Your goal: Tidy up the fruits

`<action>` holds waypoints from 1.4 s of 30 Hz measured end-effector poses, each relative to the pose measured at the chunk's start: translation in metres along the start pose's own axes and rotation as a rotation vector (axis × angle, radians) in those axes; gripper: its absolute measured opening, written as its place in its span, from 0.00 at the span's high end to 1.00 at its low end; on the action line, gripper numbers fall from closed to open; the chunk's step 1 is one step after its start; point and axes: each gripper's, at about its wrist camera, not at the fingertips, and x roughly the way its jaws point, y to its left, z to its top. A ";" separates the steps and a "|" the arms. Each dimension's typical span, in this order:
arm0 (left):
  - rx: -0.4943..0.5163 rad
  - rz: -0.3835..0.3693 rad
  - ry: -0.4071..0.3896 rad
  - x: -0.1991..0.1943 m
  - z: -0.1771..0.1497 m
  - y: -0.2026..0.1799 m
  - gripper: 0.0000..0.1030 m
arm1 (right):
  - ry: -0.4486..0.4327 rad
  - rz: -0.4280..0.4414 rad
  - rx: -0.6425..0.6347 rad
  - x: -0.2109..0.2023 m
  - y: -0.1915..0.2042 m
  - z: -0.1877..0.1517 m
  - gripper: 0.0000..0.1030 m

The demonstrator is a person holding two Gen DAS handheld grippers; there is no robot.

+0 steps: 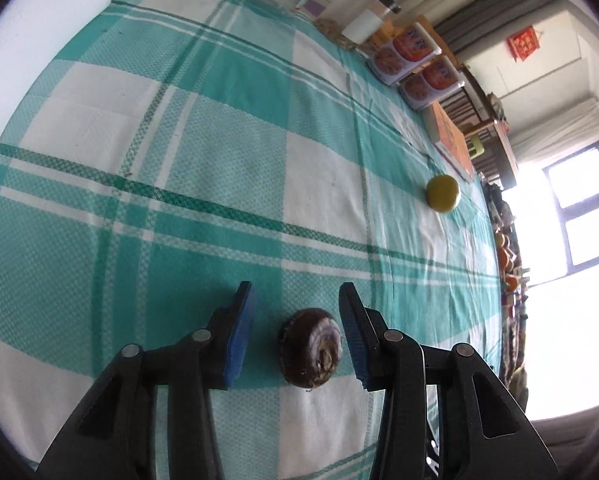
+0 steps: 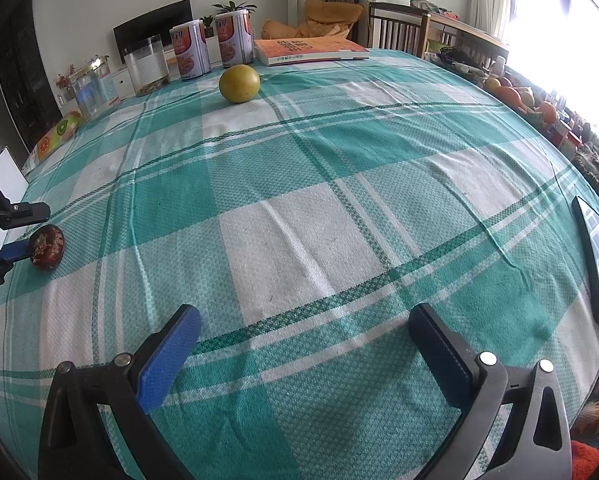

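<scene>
A dark brown round fruit (image 1: 310, 347) (image 2: 46, 246) lies on the teal-and-white checked tablecloth (image 1: 179, 160) near the table's left edge. My left gripper (image 1: 295, 288) (image 2: 27, 232) is rolled on its side around it with the jaws narrow. One blue pad (image 1: 353, 332) touches the fruit, and a gap shows at the other pad (image 1: 241, 332). A yellow-green round fruit (image 1: 442, 194) (image 2: 239, 83) sits far across the cloth, near the book. My right gripper (image 2: 305, 312) hangs wide open above the near part of the cloth with nothing between its fingers.
An orange book (image 2: 311, 51), two printed cans (image 2: 191, 50) and clear jars (image 2: 145, 64) line the far edge. A fruit-print packet (image 2: 55, 136) lies at the left. Oranges (image 2: 511, 96) are heaped beyond the right side, and a dark flat device (image 2: 595, 256) lies at the right edge.
</scene>
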 end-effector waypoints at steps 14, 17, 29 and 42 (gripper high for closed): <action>0.451 0.127 -0.064 0.003 -0.046 -0.062 0.78 | -0.001 0.003 0.001 0.000 0.000 0.000 0.00; 0.571 0.150 -0.115 -0.008 -0.068 -0.082 0.79 | -0.001 0.003 0.002 0.000 0.000 0.000 0.00; 0.736 0.127 -0.138 -0.016 -0.116 -0.102 0.26 | -0.010 0.023 0.017 -0.002 -0.003 0.000 0.00; 0.723 0.270 -0.135 0.009 -0.123 -0.063 0.21 | -0.146 0.138 0.222 -0.025 -0.053 0.011 0.00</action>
